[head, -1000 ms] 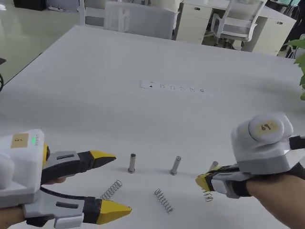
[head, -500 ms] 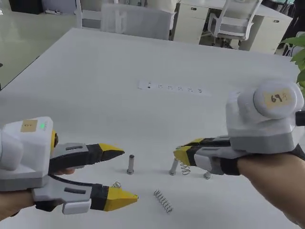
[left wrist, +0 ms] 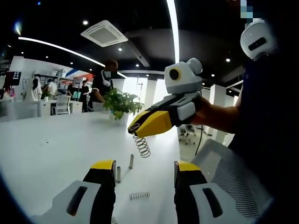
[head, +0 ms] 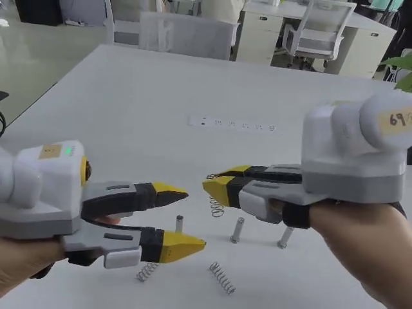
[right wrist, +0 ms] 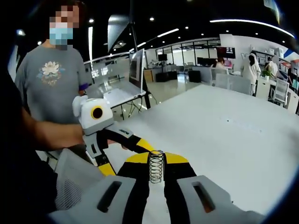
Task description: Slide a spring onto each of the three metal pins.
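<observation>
**Head view.** The left gripper (head: 187, 219) sits low on the left above the white table (head: 129, 103), jaws spread with nothing between them. The right gripper (head: 209, 185) reaches in from the right, clenched on the upper end of a spring (head: 216, 205) that hangs from its yellow tips, off the table. Three bare metal pins stand in a row: left pin (head: 179, 223), middle pin (head: 237, 230), right pin (head: 284, 237). A loose spring (head: 147, 271) and a second loose spring (head: 221, 277) lie flat nearer the person.

**Left gripper view.** Own jaws are apart. The right gripper enters from the right with the spring dangling above two upright pins.

**Right gripper view.** Own jaws pinch the spring, which stands up between the tips. The left gripper, jaws apart, lies beyond on the left.
</observation>
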Motion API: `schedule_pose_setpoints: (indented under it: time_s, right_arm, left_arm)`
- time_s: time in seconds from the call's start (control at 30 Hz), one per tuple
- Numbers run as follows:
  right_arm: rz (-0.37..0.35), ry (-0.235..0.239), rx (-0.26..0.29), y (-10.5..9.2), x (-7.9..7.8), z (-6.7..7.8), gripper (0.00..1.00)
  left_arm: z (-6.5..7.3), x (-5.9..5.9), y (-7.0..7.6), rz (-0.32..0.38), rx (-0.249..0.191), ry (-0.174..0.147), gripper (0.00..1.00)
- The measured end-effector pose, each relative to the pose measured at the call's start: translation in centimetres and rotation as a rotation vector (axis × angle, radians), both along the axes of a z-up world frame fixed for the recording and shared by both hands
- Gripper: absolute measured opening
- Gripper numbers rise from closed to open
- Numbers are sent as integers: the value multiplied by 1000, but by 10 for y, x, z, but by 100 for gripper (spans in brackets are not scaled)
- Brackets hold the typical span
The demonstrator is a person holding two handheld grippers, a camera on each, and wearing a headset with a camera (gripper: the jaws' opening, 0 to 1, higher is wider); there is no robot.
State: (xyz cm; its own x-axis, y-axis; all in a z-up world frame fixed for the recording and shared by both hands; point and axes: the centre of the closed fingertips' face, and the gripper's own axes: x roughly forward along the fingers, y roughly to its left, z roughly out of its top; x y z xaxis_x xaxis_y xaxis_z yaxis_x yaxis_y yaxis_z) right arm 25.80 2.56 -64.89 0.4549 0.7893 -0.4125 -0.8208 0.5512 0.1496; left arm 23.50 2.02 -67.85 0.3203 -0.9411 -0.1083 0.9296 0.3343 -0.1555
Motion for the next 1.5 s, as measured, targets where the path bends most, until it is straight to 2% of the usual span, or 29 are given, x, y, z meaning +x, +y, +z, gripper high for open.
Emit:
schedule_pose_setpoints:
  time_s: [0.37, 0.47, 0.77, 1.0, 1.17, 1.27, 1.5]
  right_arm:
    - [41, 0, 35, 13, -8, 5, 8]
    - [48, -5, 39, 15, -10, 5, 8]
    - [60, -16, 42, 20, -14, 3, 8]
    - [63, -20, 52, 21, -15, 5, 8]
    - [66, -18, 54, 22, -16, 4, 8]
    - [65, -21, 54, 22, -16, 4, 8]
    - [65, -25, 53, 21, -15, 5, 8]
  left_arm:
    - [14, -2, -7, -15, -60, 1, 35]
    - [12, -1, -8, -8, -51, 4, 35]
    - [12, 0, -12, -10, -55, 1, 23]
    - [15, 0, -12, -16, -60, -14, 8]
    - [11, 0, -12, -20, -36, -18, 7]
    - [12, 0, -12, -21, -37, -25, 6]
    - [12, 3, -12, -20, -24, -59, 6]
